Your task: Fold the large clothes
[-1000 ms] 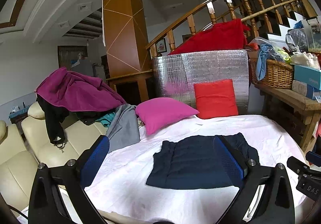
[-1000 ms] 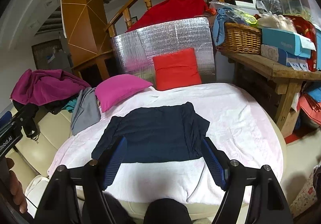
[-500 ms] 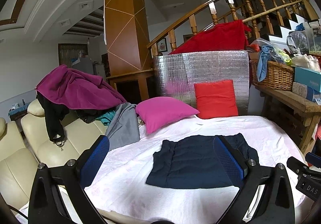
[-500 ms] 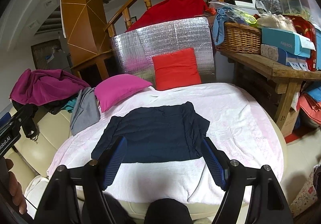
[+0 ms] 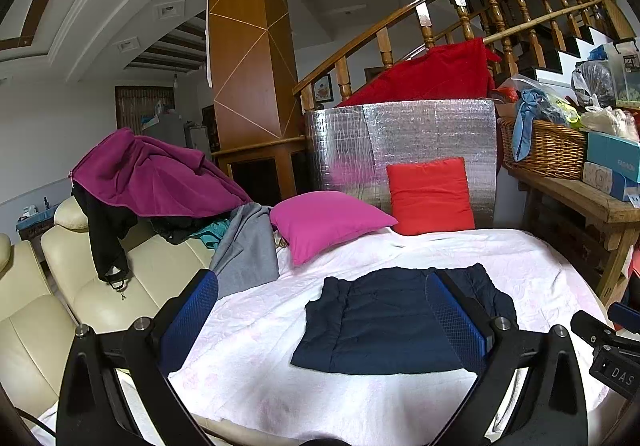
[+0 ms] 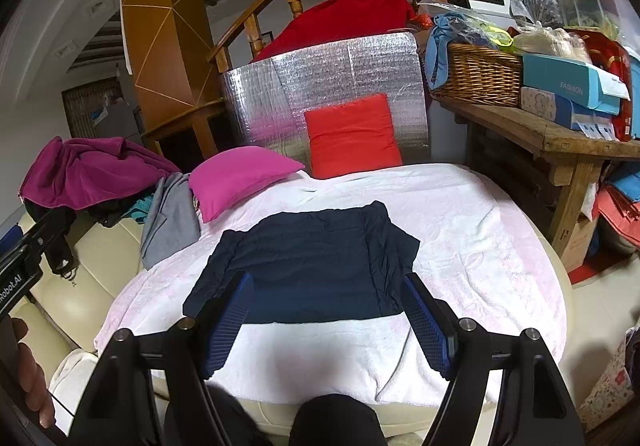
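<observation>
Garment [image 6: 308, 266] lies flat, partly folded, mid-sheet [image 6: 460, 214]. Left gripper [image 5: 320, 310] and right gripper [image 6: 328, 314] hover above it, jaws wide and empty. Pinching sheet along with cloth could drag the fold askew.

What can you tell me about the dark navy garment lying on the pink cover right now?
The navy garment is a soft, matte, plain dark blue cloth, already folded into a rough rectangle, with creased flaps bunched along its left and right sides. It lies flat near the middle of the pale pink cover, its near edge straight. Nothing rests on it, and the pink pillow and red cushion sit apart behind it. Neither pair of tongs touches it; both are open, with nothing in them.
</observation>
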A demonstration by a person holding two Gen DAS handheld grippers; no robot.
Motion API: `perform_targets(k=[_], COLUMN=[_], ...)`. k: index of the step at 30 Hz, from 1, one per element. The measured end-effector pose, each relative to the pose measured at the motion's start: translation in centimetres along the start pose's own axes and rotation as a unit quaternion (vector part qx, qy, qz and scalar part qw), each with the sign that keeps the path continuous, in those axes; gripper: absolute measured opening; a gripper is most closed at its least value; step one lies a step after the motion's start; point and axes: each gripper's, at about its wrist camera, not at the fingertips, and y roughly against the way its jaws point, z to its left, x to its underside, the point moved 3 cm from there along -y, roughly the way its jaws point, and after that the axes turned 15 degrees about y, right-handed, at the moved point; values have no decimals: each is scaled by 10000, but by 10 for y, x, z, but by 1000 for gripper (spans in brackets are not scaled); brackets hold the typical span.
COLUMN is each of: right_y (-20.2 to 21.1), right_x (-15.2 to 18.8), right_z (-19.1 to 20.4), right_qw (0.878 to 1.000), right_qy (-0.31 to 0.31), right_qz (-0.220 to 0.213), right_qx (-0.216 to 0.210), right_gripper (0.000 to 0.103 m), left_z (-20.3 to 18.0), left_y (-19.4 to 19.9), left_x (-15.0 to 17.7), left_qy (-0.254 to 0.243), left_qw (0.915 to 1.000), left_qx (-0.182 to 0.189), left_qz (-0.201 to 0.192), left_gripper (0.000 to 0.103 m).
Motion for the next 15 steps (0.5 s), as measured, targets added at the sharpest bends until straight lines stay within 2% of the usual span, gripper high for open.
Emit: perform_targets(k=[15], right_y=[0], right_x=[-1], right_z=[2], right_qw=[10000], right_qy=[-11], right_qz=[-15], right_qx=[23], right_gripper=[79], left_z=[1], left_y=[-2], left_x=[0], left_qy=[-7], left_qw=[10000], left_qx=[16], left_qz=[17], left_gripper=[103])
